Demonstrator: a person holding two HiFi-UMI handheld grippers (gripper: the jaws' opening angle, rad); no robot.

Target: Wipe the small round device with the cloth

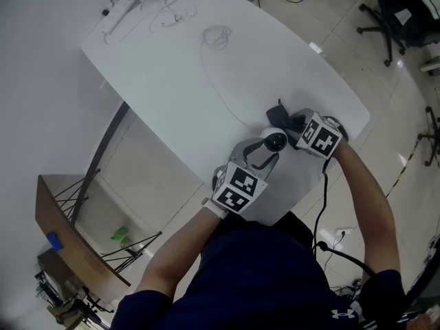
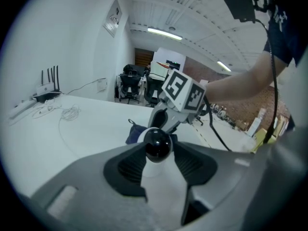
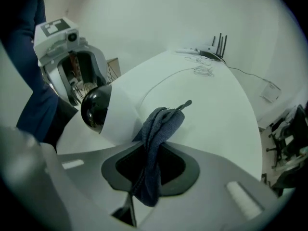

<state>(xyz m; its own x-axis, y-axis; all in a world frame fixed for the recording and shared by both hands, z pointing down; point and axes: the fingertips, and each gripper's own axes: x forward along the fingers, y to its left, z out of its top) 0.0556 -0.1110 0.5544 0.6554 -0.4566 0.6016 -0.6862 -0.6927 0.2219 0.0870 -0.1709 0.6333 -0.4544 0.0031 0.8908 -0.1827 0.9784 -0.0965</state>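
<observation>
The small round device (image 1: 275, 141), a white body with a glossy black dome, stands near the front edge of the white table (image 1: 206, 81). My left gripper (image 1: 265, 155) is shut on the device (image 2: 158, 146), with a jaw pad on each side of the device's neck. My right gripper (image 1: 298, 133) is just right of the device, pointing steeply down. It is shut on a bunched dark blue cloth (image 3: 156, 131), which hangs from the jaws (image 3: 151, 162) and reaches the device's white side (image 3: 115, 121). The cloth (image 2: 134, 133) also shows behind the dome.
A thin white cable (image 1: 216, 36) coils on the far part of the table. A router with antennas (image 3: 216, 47) and a power strip (image 1: 117, 11) sit at the far end. The table's front edge (image 1: 275, 215) is close to both grippers. Office chairs (image 1: 392, 12) stand beyond.
</observation>
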